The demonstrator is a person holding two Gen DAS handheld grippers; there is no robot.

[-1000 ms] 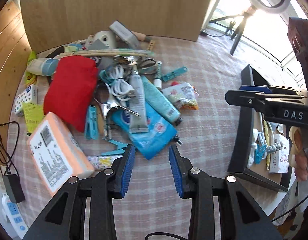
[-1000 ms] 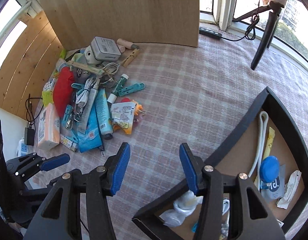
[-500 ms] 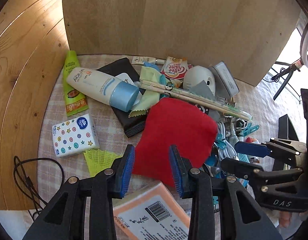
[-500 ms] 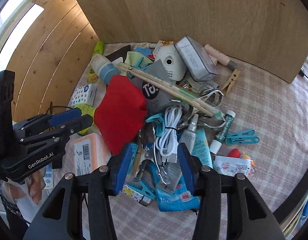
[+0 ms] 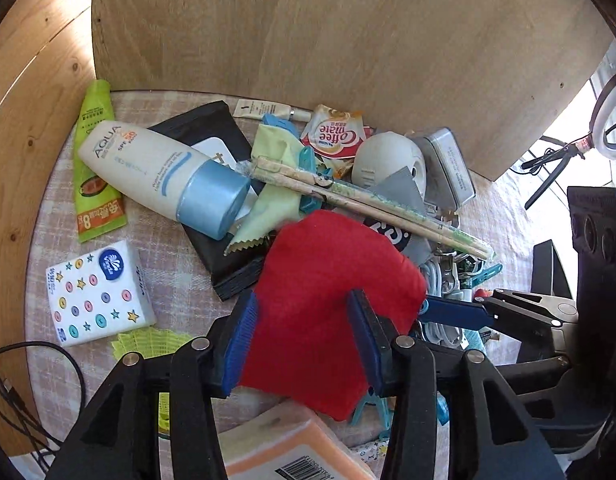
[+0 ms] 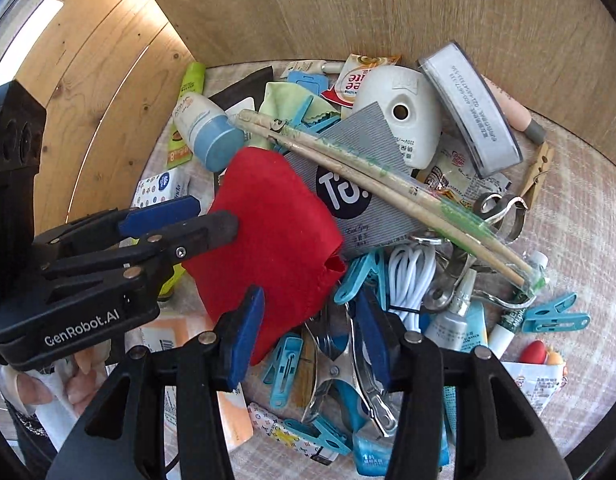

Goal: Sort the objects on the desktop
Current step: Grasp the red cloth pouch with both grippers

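Left claw (image 5: 298, 344) just widened astride red cloth (image 5: 328, 280), right claw (image 6: 308, 332) agape over clutter.

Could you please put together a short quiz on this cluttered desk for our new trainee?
1. True or false: the pair of paper-wrapped wooden chopsticks lies buried under the red cloth pouch.
2. What colour is the cap of the white plastic sunscreen bottle? A light blue, B red, C black.
3. Which brand name is printed on the red-and-white foil sachet by the back board?

Key: 1 false, they lie on top of the pile; 2 A; 3 Coffee mate.
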